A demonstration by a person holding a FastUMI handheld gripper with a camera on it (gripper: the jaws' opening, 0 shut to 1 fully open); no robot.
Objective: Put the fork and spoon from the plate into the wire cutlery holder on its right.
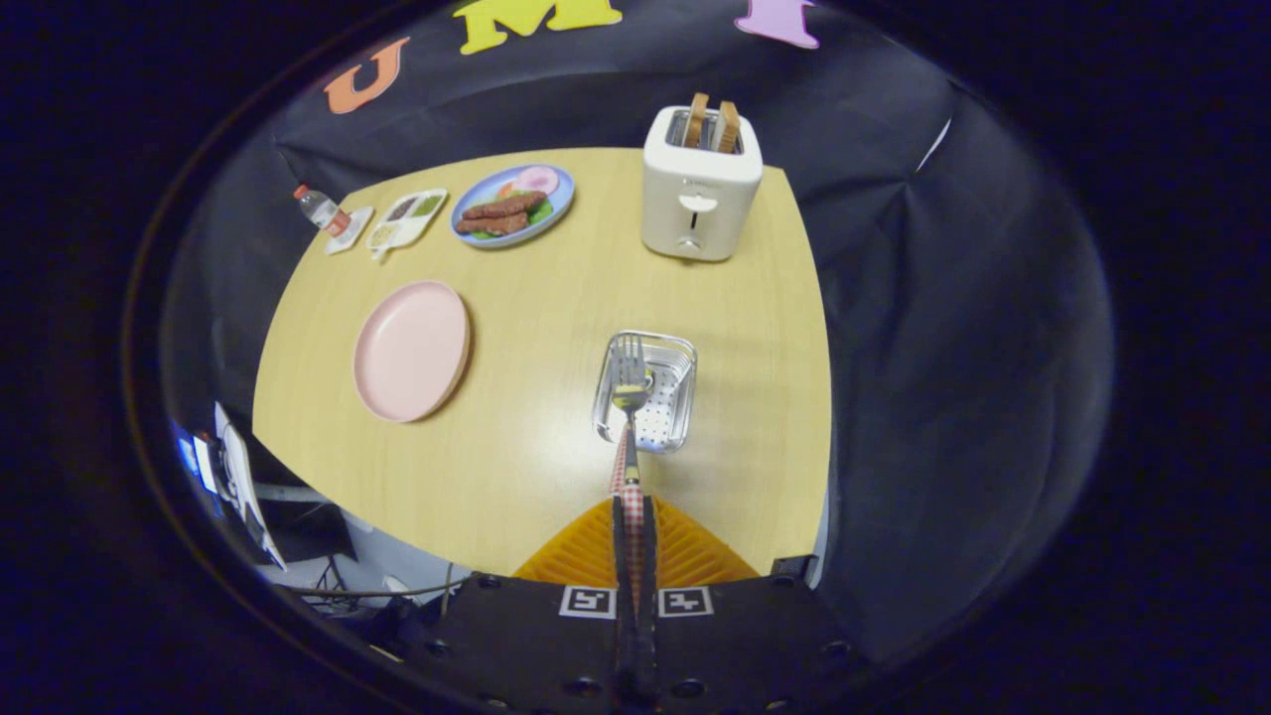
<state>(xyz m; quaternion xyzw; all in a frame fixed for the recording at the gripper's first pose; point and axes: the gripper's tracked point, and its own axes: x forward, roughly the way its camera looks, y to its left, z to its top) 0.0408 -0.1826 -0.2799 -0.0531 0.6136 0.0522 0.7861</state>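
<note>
The gripper (634, 516) has its fingers pressed together on the checked red-and-white handle of the fork (629, 382), and the fork runs straight ahead from the fingertips so that its tines sit over the wire cutlery holder (675, 397), just below the middle of the frame. Whether a spoon is held alongside the fork is hard to tell; a rounded metal shape shows just under the tines, which may be a spoon bowl or only the fork's own neck. The pink plate (411, 350) lies left of centre on the wooden table (536, 477) and looks bare. Judging by this, the step in hand is the drop into the holder, and doing it well calls for lowering the tines into the basket's open top, keeping the handle clear of the near rim, and parting the fingers only once the head is well inside, so the cutlery does not tip out over the wire edge. The holder looks light, so a sideways nudge could slide it. Beyond it, in the upper middle of the frame, stands a white toaster (700, 189) with two slices of bread, and at upper left a blue plate of sausages (513, 205), a divided snack tray (407, 218) and a small bottle (320, 209).
</note>
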